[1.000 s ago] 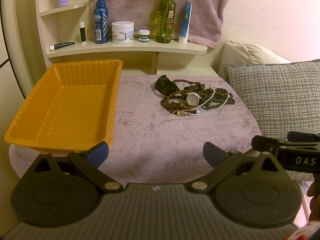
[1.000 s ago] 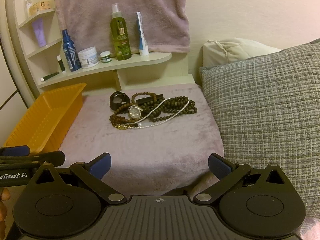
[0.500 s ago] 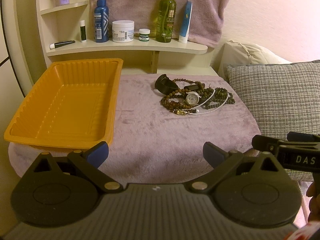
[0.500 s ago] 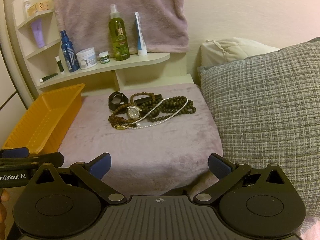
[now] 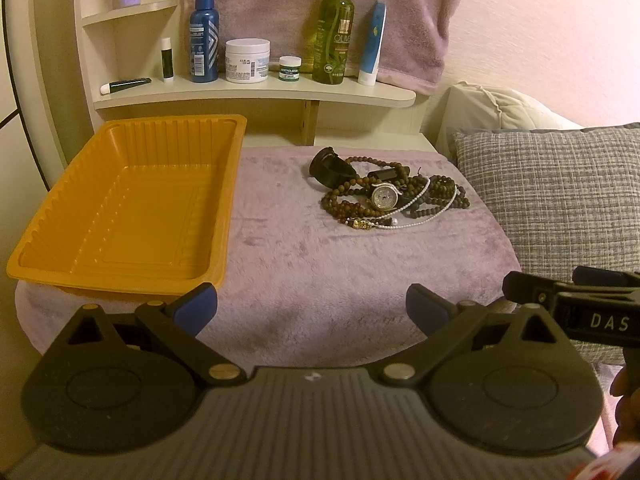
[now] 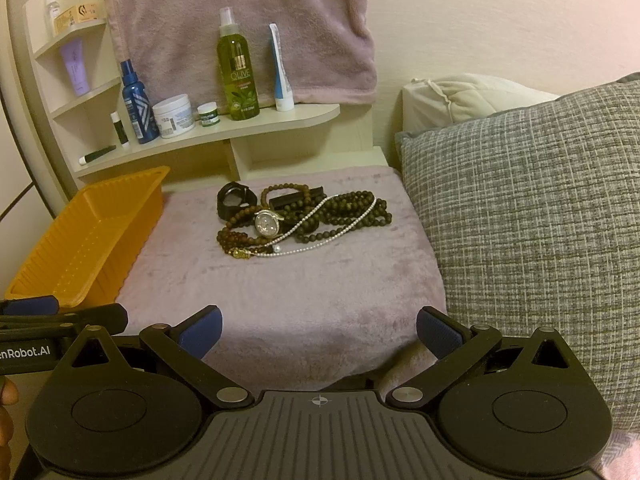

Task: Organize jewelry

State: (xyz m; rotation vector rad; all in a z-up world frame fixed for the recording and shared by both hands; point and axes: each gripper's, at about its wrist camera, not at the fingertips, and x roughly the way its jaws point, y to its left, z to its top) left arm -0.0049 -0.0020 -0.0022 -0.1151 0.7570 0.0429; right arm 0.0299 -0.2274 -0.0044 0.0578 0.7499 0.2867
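Note:
A tangled pile of jewelry (image 5: pixel 384 196) (image 6: pixel 296 220) lies on the mauve plush cloth (image 5: pixel 304 264): brown bead strands, a silver-faced watch (image 5: pixel 384 197) (image 6: pixel 268 224), a thin pearl chain and a black ring-shaped band (image 5: pixel 326 166) (image 6: pixel 234 200). An empty orange tray (image 5: pixel 120 208) (image 6: pixel 84 240) rests on the cloth's left side. My left gripper (image 5: pixel 312 308) hovers open over the cloth's near edge, well short of the pile. My right gripper (image 6: pixel 318 330) is also open and empty, near the front edge beside the left one.
A cream shelf (image 5: pixel 256 88) behind holds several bottles, jars and tubes, with a mauve towel (image 5: pixel 320 4) hanging above. A grey woven cushion (image 5: pixel 552 196) (image 6: pixel 532 220) borders the cloth on the right, and a cream pillow (image 6: pixel 468 96) sits behind it.
Both views have shifted slightly; the right gripper has edged a little closer to the jewelry pile. Both grippers stay open and empty.

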